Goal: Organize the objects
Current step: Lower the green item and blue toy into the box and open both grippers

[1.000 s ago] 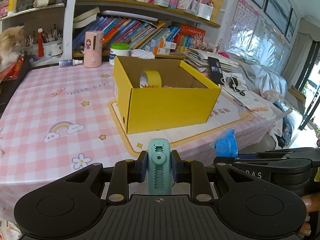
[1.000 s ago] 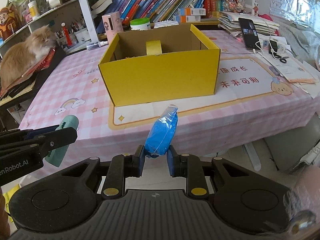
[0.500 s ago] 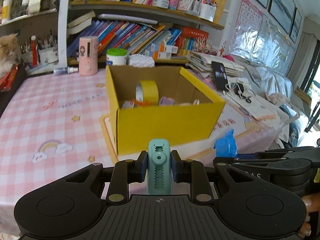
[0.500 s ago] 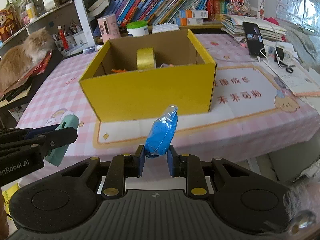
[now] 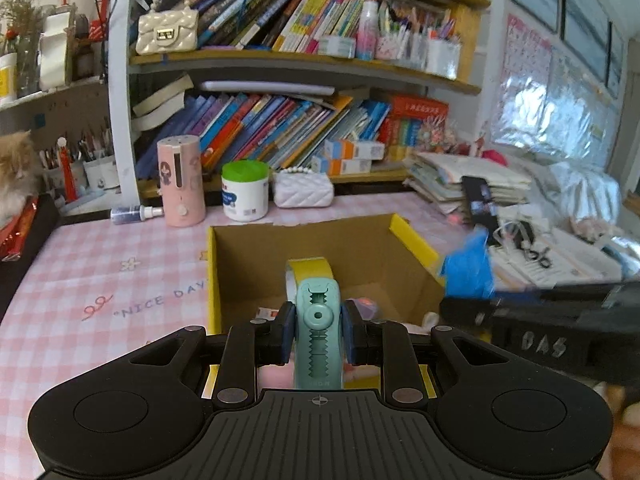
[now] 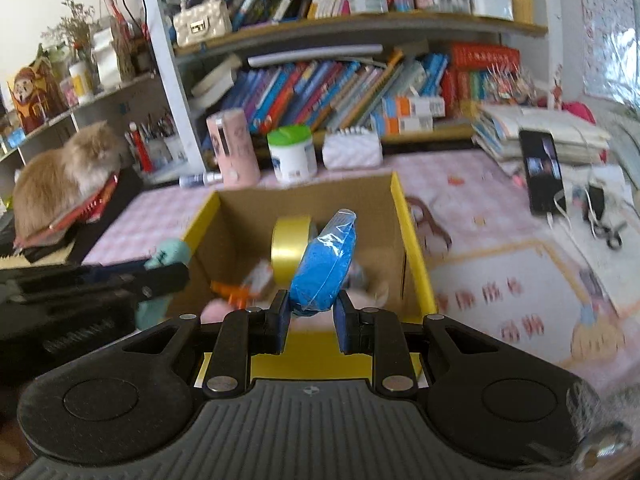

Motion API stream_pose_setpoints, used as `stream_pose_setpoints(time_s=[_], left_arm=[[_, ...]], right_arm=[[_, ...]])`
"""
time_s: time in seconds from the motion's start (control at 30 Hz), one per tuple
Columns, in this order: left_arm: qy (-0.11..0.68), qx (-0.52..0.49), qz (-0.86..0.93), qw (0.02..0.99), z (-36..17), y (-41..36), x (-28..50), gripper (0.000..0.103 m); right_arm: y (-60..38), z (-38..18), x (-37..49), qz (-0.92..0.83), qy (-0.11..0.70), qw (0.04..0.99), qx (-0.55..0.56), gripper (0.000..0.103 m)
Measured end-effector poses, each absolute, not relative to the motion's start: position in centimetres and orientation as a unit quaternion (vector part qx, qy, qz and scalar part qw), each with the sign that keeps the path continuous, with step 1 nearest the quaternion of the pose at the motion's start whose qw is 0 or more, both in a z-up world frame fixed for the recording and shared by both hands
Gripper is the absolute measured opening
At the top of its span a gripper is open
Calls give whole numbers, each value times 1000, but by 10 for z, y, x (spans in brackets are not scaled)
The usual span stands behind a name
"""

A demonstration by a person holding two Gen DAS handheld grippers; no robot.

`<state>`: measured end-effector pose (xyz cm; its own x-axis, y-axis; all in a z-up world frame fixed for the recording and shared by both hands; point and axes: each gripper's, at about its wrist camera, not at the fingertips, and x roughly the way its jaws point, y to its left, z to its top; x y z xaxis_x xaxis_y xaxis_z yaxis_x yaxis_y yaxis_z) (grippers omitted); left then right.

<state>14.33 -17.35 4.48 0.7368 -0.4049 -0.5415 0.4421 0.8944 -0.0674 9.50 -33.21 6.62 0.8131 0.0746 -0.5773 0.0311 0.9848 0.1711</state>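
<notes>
Teal clip (image 5: 319, 332), toothed along its spine, stands upright between the jaws of the left gripper (image 5: 318, 334), which are closed narrowly on its two sides. Blue wrapped packet (image 6: 325, 266) sits the same way in the right gripper (image 6: 310, 316): the jaws pinch its lower end and the rest slants up and away, its clear wrapping gathered at the top. Both loads hang over the open yellow box (image 5: 218, 276), above its near wall. In the left wrist view the right gripper reaches in from the right side, the blue packet blurred over the box's right rim. In the right wrist view the left gripper enters from the left with the teal clip by the box's left wall.

Inside the box a yellow tape roll (image 6: 291, 247) stands on edge toward the back, with an orange item (image 6: 230, 292) and other small things on the floor, too blurred to name. The box rests on the bench (image 5: 80, 280), covered in a pink checked cloth. Along the bench's far edge stand a pink cylinder (image 5: 181, 180), a green-lidded white tub (image 5: 245, 191) and a white quilted purse (image 5: 303, 189). A phone (image 6: 544, 170) leans near the right edge. A cat (image 6: 66, 176) lies off the left end.
</notes>
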Motion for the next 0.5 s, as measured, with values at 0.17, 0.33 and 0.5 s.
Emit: stream_pose_setpoints(time_s=[0.17,0.33,0.5], left_arm=[[313,81,-215,921,21,-204,167,23],[337,97,-207,914,3,-221,178,23],[346,97,-190,913,-4,-223,181,29]], right_arm=[[-349,68,129,27,307,948,78,22],[-354,59,158,57,331,939,69,22],[-350,46,179,86,359,927,61,22]])
